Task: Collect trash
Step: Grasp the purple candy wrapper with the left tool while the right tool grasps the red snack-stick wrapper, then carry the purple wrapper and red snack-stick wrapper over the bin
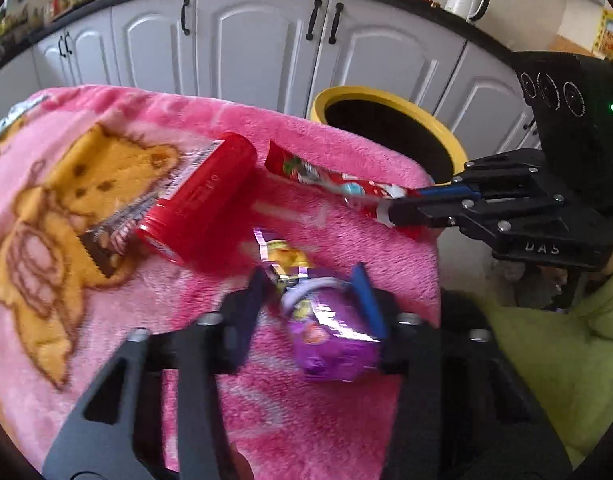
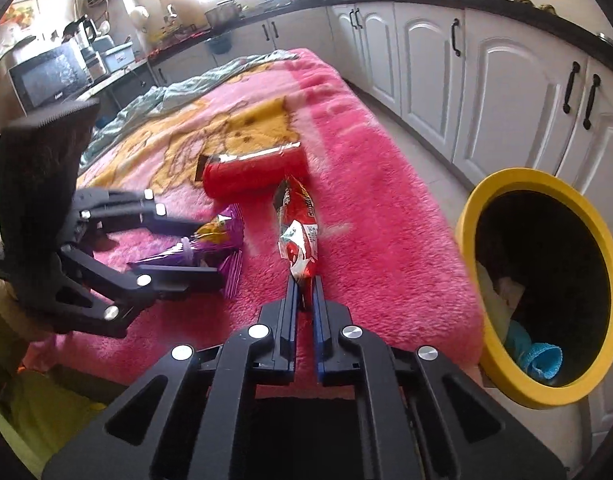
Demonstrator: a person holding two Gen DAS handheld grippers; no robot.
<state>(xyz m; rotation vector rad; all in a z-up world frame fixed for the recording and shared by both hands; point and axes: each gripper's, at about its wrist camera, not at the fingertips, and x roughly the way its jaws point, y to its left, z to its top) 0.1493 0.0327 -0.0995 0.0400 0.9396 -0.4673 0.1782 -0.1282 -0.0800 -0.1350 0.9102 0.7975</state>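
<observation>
Right gripper is clamped on the near end of a red wrapper: long, flat, crinkled, with white printed patches, its far end toward the red can. Left gripper has its jaws around a purple packet, glossy with yellow print; the blue pad touches one side, though motion blur leaves the grip itself uncertain. Both items are at the blanket's near edge. The can lies on its side. The yellow bin stands just beside the bed, cloth inside.
</observation>
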